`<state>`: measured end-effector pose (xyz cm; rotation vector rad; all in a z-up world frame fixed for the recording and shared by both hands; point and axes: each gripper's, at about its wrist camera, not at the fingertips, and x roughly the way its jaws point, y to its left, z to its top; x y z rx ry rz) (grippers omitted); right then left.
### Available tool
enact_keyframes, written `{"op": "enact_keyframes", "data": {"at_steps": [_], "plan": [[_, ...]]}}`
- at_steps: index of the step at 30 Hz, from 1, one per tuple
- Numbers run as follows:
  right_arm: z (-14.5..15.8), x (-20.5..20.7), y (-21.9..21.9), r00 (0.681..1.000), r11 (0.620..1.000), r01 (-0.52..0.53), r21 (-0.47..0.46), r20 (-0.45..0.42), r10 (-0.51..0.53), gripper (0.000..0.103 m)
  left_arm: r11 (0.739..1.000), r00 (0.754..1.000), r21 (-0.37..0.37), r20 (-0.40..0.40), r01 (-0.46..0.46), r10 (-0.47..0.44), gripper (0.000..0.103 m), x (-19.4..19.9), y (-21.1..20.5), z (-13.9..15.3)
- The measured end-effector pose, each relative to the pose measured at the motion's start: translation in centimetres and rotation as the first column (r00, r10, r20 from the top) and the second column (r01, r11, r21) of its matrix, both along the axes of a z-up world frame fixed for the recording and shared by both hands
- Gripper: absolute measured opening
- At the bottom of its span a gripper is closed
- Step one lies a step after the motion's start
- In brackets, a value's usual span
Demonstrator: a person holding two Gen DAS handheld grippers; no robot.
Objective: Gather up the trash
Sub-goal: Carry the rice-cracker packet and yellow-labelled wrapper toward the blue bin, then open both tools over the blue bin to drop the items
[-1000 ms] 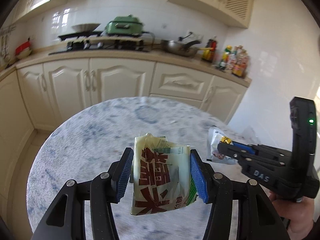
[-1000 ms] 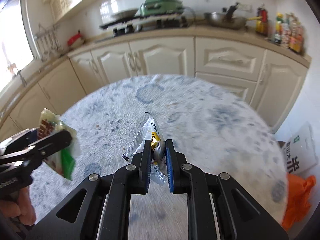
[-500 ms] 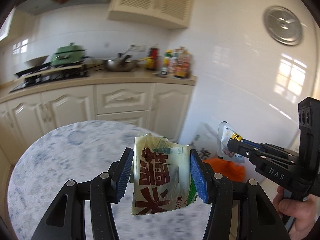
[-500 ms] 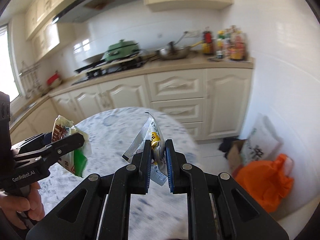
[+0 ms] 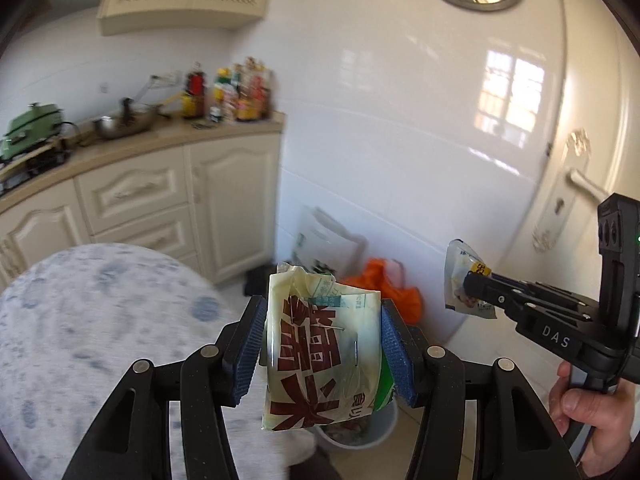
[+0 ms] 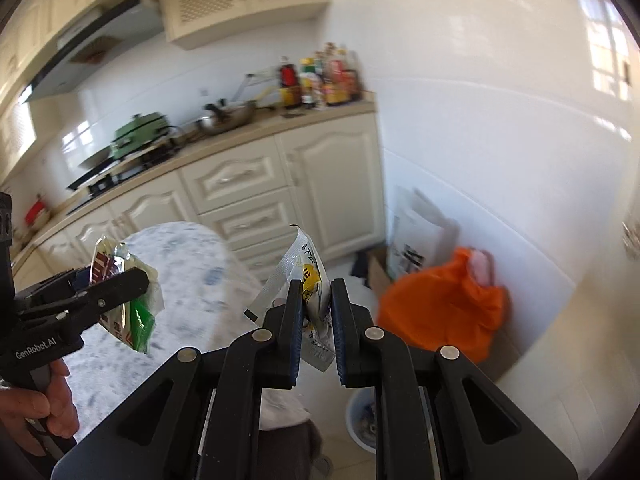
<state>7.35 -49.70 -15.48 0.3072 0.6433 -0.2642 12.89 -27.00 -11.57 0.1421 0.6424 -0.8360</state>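
Here, crinkled glossy wrapper (image 5: 322, 354) between ridged blue pads (image 5: 394, 350).

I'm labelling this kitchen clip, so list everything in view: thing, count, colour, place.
Snack bag: one, cream with dark red print, in left gripper.
Small wrapper: one, white and yellow, in right gripper.
Bin: one, pale, on floor below grippers.
Orange bag: one, against wall.
White bag: one, by wall.
Table: one, blue-grey mottled, left.
Green pot: one, on counter.
Bottles: several, mixed, counter end.
Left gripper, right gripper: black, closed on trash.
Hands: two.
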Motion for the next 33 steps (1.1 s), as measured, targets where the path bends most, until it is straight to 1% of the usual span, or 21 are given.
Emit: {"op": "enact_keyframes", "data": {"at_steps": [4, 7, 9, 12, 18, 21, 25, 26, 27, 28, 29, 30, 31, 32, 33], "plan": [[-2.2, -1.0, -2.5, 0.998, 0.998, 0.052, 0.030, -0.037, -0.051, 0.013, 0.997, 0.997, 0.034, -0.041, 0.067, -0.065, 0.052, 0.1, -4.7, -1.6], [-4.2, -1.4, -4.1, 0.993, 0.995, 0.090, 0.037, -0.078, -0.087, 0.013, 0.991, 0.992, 0.077, -0.076, 0.109, -0.103, 0.052, 0.2, -8.3, -3.3], [-5.4, -1.5, -4.9, 0.990, 0.993, 0.106, 0.050, -0.103, -0.100, 0.013, 0.986, 0.986, 0.101, -0.113, 0.132, -0.120, 0.052, 0.3, -10.6, -4.6], [-7.2, -1.8, -6.4, 0.985, 0.989, 0.126, 0.078, -0.132, -0.115, 0.013, 0.980, 0.978, 0.129, -0.165, 0.152, -0.130, 0.052, 0.4, -13.8, -6.5], [-10.7, -1.4, -9.0, 0.971, 0.980, 0.165, 0.116, -0.194, -0.140, 0.013, 0.967, 0.954, 0.158, -0.257, 0.199, -0.154, 0.052, 2.6, -19.1, -9.4], [-12.2, -0.7, -10.1, 0.966, 0.974, 0.175, 0.141, -0.215, -0.142, 0.015, 0.963, 0.949, 0.175, -0.278, 0.203, -0.150, 0.053, 4.0, -21.2, -10.5], [-14.6, 0.0, -11.2, 0.955, 0.965, 0.195, 0.176, -0.258, -0.146, 0.017, 0.954, 0.935, 0.202, -0.322, 0.221, -0.149, 0.055, 5.7, -22.8, -12.2], [-14.9, 0.2, -11.3, 0.954, 0.963, 0.199, 0.180, -0.262, -0.148, 0.017, 0.953, 0.933, 0.208, -0.330, 0.222, -0.145, 0.058, 5.8, -22.9, -12.4], [-15.3, 0.3, -11.5, 0.952, 0.961, 0.204, 0.189, -0.266, -0.150, 0.017, 0.952, 0.930, 0.211, -0.340, 0.221, -0.140, 0.067, 6.1, -23.2, -12.7], [-15.4, 0.3, -11.6, 0.952, 0.959, 0.208, 0.193, -0.267, -0.153, 0.023, 0.952, 0.930, 0.217, -0.342, 0.215, -0.132, 0.072, 6.6, -23.5, -13.1], [-15.6, 0.3, -11.7, 0.950, 0.957, 0.214, 0.196, -0.268, -0.158, 0.027, 0.954, 0.934, 0.221, -0.336, 0.203, -0.121, 0.080, 6.8, -23.6, -13.2], [-15.7, 0.2, -11.8, 0.949, 0.955, 0.221, 0.197, -0.268, -0.164, 0.041, 0.957, 0.941, 0.225, -0.322, 0.185, -0.106, 0.088, 6.8, -23.4, -13.1], [-15.8, 0.1, -11.8, 0.948, 0.953, 0.229, 0.198, -0.267, -0.173, 0.062, 0.958, 0.945, 0.229, -0.314, 0.174, -0.097, 0.092, 6.8, -23.4, -13.0], [-15.8, -0.1, -12.0, 0.946, 0.949, 0.244, 0.197, -0.263, -0.189, 0.073, 0.958, 0.948, 0.237, -0.306, 0.164, -0.087, 0.099, 6.7, -23.1, -13.1], [-15.7, -0.2, -12.1, 0.945, 0.947, 0.255, 0.197, -0.257, -0.201, 0.092, 0.957, 0.953, 0.246, -0.293, 0.151, -0.075, 0.101, 6.5, -23.0, -13.2]]}}
